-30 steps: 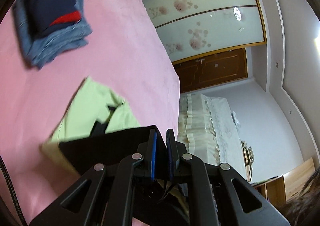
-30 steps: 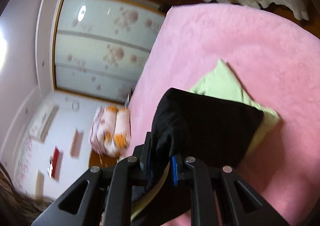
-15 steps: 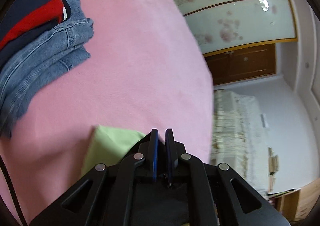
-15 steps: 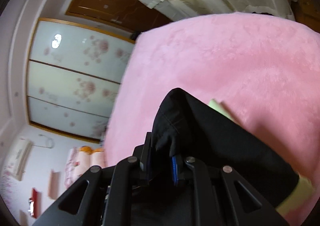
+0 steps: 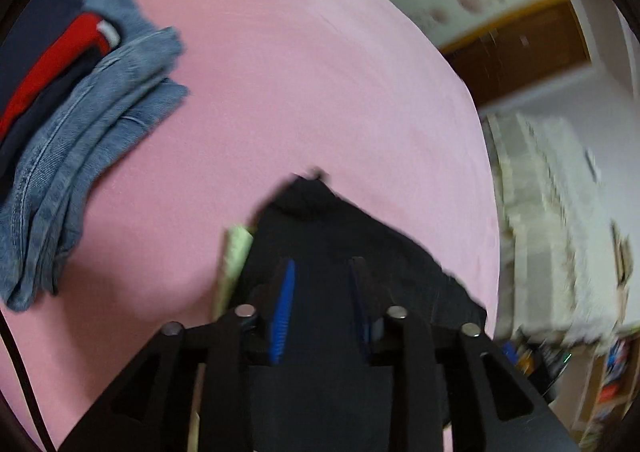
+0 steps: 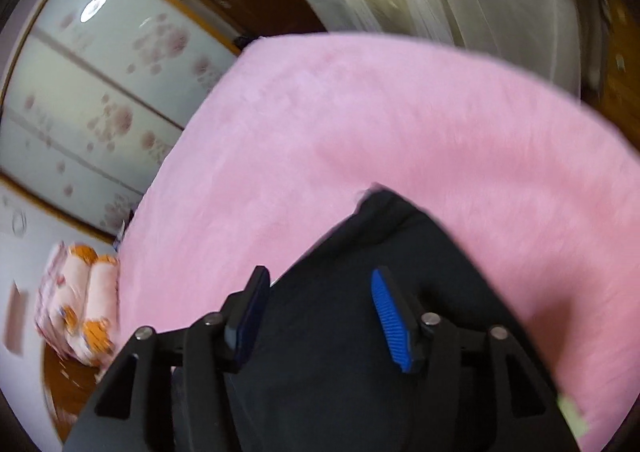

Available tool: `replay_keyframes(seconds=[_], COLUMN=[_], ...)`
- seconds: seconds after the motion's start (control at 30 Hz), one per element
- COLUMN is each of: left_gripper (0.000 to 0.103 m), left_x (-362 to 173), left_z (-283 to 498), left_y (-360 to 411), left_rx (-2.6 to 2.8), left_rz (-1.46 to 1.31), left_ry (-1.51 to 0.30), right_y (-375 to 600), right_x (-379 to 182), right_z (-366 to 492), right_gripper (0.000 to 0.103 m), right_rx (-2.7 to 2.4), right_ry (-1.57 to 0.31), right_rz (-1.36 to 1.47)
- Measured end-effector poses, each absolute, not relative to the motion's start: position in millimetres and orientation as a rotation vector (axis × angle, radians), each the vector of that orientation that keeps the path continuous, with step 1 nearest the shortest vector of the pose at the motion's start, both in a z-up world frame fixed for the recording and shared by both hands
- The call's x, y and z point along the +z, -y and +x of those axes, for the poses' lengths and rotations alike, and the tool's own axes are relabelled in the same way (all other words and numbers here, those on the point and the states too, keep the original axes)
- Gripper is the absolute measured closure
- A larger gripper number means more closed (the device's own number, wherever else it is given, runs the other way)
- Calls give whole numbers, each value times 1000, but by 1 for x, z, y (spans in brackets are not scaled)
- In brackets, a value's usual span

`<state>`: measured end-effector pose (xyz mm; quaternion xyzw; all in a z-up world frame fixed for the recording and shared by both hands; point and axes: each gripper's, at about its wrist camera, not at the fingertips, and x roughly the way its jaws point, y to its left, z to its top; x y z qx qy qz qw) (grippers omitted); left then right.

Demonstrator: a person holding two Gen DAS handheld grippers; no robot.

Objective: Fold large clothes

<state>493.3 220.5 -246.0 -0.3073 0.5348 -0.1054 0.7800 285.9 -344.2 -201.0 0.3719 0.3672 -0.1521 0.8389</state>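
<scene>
A black garment lies folded on the pink bed cover, over a light green garment whose edge shows at its left. My left gripper is open just above the black cloth, holding nothing. In the right wrist view the same black garment lies under my right gripper, which is open and empty. A sliver of green shows at the lower right.
A stack of folded clothes lies at the left: blue jeans under a navy and red top. The bed's edge is to the right. Rolled bedding sits off the bed's far side. Wardrobe doors stand behind.
Both grippers were shut on the black garment and carried it down over the green one. Both have now opened and let it go onto the bed.
</scene>
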Motion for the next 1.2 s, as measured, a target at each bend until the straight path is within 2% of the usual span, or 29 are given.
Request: replay_keyframes(seconds=[0.1, 0.2, 0.37, 0.43, 0.5, 0.6, 0.67, 0.93, 1.07, 1.2], left_gripper=[62, 61, 61, 65, 73, 92, 94, 97, 97, 97], left_x=[-230, -224, -227, -233, -240, -250, -256, -306, -311, -310], left_z=[472, 451, 411, 398, 383, 361, 347, 325, 323, 322], left_y=[-184, -146, -89, -70, -59, -44, -31, 1, -35, -75], left_rx=[-290, -346, -387, -376, -380, -420, -420, -166, -62, 85], left_rz=[-557, -503, -406, -342, -359, -448, -424, -262, -452, -444], left_ry=[-1166, -1181, -1216, -1229, -1252, -1287, -1311, -1414, -1340, -1289], right_y=[326, 292, 219, 192, 168, 142, 134, 135, 165, 230], right_x=[-178, -176, -206, -218, -229, -247, -261, -292, -295, -288], right_z=[274, 262, 220, 206, 197, 185, 181, 182, 179, 165], right_gripper=[46, 47, 47, 50, 79, 97, 102, 103, 103, 103], right_rx=[-274, -193, -56, 3, 35, 68, 131, 235, 179, 1], right_ry=[-776, -809, -869, -895, -918, -984, -1018, -1074, -1072, -1053], right_rz=[686, 603, 590, 559, 504, 451, 494, 434, 376, 355])
